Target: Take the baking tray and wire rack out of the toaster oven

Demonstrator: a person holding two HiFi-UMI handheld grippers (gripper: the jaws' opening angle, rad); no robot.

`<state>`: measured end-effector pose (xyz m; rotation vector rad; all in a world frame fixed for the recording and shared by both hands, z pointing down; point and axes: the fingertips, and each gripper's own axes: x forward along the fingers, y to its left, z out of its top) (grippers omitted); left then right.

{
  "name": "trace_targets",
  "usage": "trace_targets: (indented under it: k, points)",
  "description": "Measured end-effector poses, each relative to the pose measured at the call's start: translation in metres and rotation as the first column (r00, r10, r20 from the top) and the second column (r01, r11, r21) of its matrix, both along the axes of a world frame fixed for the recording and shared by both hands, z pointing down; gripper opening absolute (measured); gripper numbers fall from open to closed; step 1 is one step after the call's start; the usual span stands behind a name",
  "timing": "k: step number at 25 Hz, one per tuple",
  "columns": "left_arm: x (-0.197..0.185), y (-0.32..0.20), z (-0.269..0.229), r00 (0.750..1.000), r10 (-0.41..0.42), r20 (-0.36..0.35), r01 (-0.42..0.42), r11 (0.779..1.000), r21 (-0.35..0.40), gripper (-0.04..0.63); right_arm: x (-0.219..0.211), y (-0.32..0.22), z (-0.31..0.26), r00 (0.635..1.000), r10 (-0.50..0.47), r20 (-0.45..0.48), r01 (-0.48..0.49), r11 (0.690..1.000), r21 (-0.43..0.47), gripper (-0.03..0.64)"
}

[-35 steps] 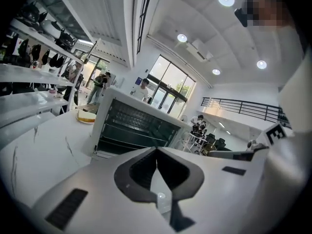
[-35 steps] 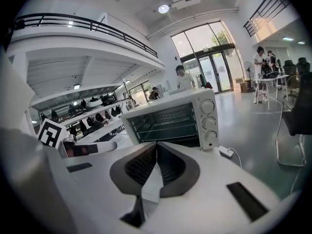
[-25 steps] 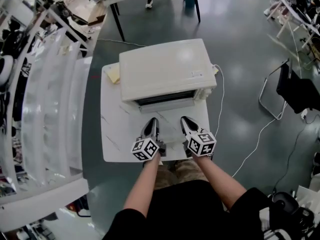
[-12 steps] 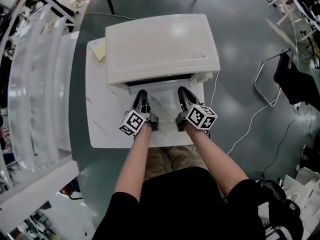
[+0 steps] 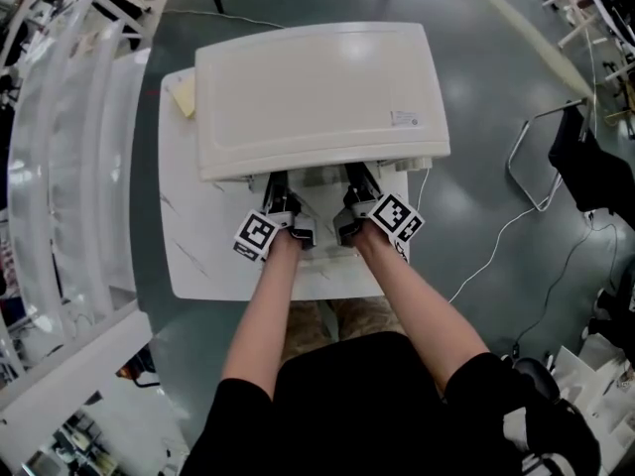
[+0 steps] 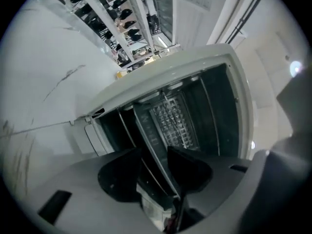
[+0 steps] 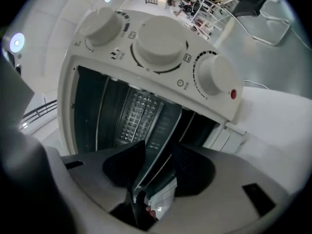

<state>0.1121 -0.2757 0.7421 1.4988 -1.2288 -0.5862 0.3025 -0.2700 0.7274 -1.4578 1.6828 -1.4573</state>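
The cream toaster oven [image 5: 317, 92] stands on a white table [image 5: 198, 256] with its door [image 5: 322, 201] folded down. My left gripper [image 5: 278, 188] and right gripper [image 5: 354, 181] both reach into the oven mouth under its top. In the left gripper view the dark baking tray [image 6: 148, 130] shows its diamond-embossed floor, and its front rim runs between the opening jaws of the left gripper [image 6: 153, 172]. The right gripper [image 7: 158, 167] is also opening around the tray [image 7: 163, 126] rim. Neither pair of pads presses on it. I cannot tell the wire rack apart from the tray.
Three knobs [image 7: 161, 45] sit on the oven's control panel. A yellow pad [image 5: 184, 95] lies at the table's back left. A power cable [image 5: 476, 266] trails across the floor to the right, near a chair [image 5: 556, 157]. White shelving [image 5: 69, 167] lines the left.
Both grippers moved forward from the table's front into the oven mouth and rolled. Their jaws went from shut to apart around the tray rim. The head camera came closer over the oven.
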Motion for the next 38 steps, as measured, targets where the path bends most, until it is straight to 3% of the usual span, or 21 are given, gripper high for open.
trace_targets:
  k: [2, 5, 8, 16, 23, 27, 31, 38]
  points:
    - [0.000, -0.012, 0.006, 0.999, -0.015, -0.036, 0.015, 1.000, -0.001, 0.158, 0.001, -0.011, 0.009, 0.999, 0.023, 0.023, -0.023, 1.000, -0.002, 0.169]
    - [0.002, -0.026, 0.009, 0.999, -0.006, -0.034, 0.007, 1.000, 0.015, 0.158, 0.004, -0.024, 0.017, 0.997, 0.056, 0.052, -0.056, 0.998, -0.006, 0.169]
    - [0.004, -0.038, 0.011, 0.997, -0.018, -0.077, 0.022, 0.998, 0.062, 0.158, 0.007, -0.034, 0.018, 0.996, 0.063, 0.057, -0.065, 0.998, 0.018, 0.176]
    - [-0.004, -0.053, 0.024, 0.971, -0.144, -0.190, 0.143, 0.990, -0.015, 0.158, 0.018, -0.050, 0.022, 0.988, 0.116, 0.101, -0.119, 0.993, 0.022, 0.179]
    - [-0.001, -0.064, 0.029, 0.956, -0.155, -0.249, 0.155, 0.988, -0.021, 0.123, 0.028, -0.052, 0.035, 0.979, 0.169, 0.116, -0.163, 0.985, -0.056, 0.163]
    - [-0.003, -0.067, 0.030, 0.946, -0.166, -0.278, 0.167, 0.986, -0.020, 0.098, 0.025, -0.053, 0.032, 0.979, 0.154, 0.133, -0.149, 0.988, -0.048, 0.109]
    - [-0.004, -0.063, 0.030, 0.926, -0.194, -0.325, 0.194, 0.980, -0.031, 0.092, 0.024, -0.050, 0.033, 0.975, 0.146, 0.167, -0.140, 0.989, -0.049, 0.106]
    - [-0.003, -0.045, 0.027, 0.921, -0.171, -0.350, 0.172, 0.985, -0.029, 0.089, 0.024, -0.032, 0.032, 0.972, 0.142, 0.186, -0.135, 0.989, -0.052, 0.101]
